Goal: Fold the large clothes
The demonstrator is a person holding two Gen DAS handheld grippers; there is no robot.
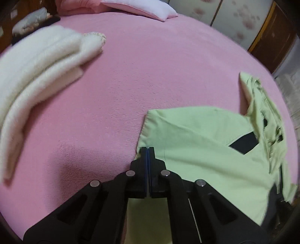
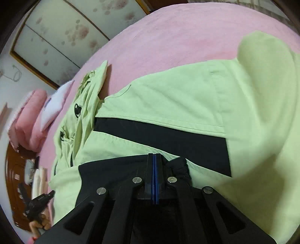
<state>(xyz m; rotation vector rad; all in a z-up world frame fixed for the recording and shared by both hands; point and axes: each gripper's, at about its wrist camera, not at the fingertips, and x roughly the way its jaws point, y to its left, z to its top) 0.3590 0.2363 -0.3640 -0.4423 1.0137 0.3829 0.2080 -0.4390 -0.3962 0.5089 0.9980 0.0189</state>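
Left claw [image 1: 148, 150], bottom centre of the left wrist view: jaws pressed together, tips right at the near-left edge of the light green jacket [image 1: 196, 142]; can't tell if any cloth is pinched between them, no fabric shows in the seam. Right claw [image 2: 154, 155], bottom centre of the right wrist view: jaws clenched too, blue pads touching, tips over the jacket's black panel beside a bunched black elastic bit; whether it's gripping cloth can't be told. Jacket lies spread on the pink bed [image 1: 131, 84], filling the lower right of the left wrist view & most of the right wrist view, w/ a black band [image 2: 159, 131] running across the middle and a green flap folded over it. Its crumpled collar/hood end w/ dark buttons or toggles sits at right edge of left view, mid left of the right view. Further out, upper left of left wrist view: folded white fluffy blanket [image 1: 37, 62] on the bed, well apart from the jacket. Top centre: pink-and-white pillow [image 1: 142, 7]. In the right wrist view lower left, the person's hand holding the other claw's handle is visible, blurred
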